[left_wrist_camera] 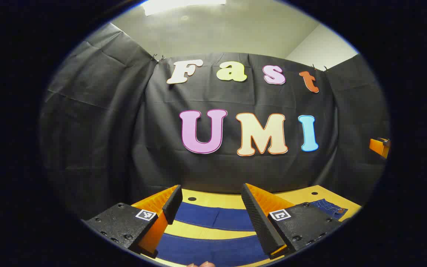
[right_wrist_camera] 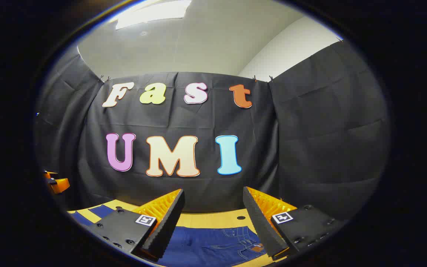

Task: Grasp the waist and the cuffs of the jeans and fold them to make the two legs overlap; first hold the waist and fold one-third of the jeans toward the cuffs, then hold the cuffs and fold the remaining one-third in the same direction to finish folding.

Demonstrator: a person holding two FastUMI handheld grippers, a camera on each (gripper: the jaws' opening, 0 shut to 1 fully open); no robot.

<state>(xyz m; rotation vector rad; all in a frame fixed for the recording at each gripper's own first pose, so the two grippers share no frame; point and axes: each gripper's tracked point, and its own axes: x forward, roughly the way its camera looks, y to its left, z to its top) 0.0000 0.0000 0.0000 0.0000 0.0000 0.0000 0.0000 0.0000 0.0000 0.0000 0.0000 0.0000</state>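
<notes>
Left gripper view has the left gripper (left_wrist_camera: 211,207) spread wide above the jeans (left_wrist_camera: 213,217) legs, holding nothing; right gripper (right_wrist_camera: 213,213) likewise gapes over the waist, empty

Black cloth (left_wrist_camera: 98,122) drapes the booth on three sides, creased and clipped along its top edge (small clips at the seams). Above it, a pale wall (right_wrist_camera: 291,48) and ceiling, one bright ceiling light (right_wrist_camera: 150,13) glaring. Below, a yellow wooden tabletop (left_wrist_camera: 213,200).
</notes>
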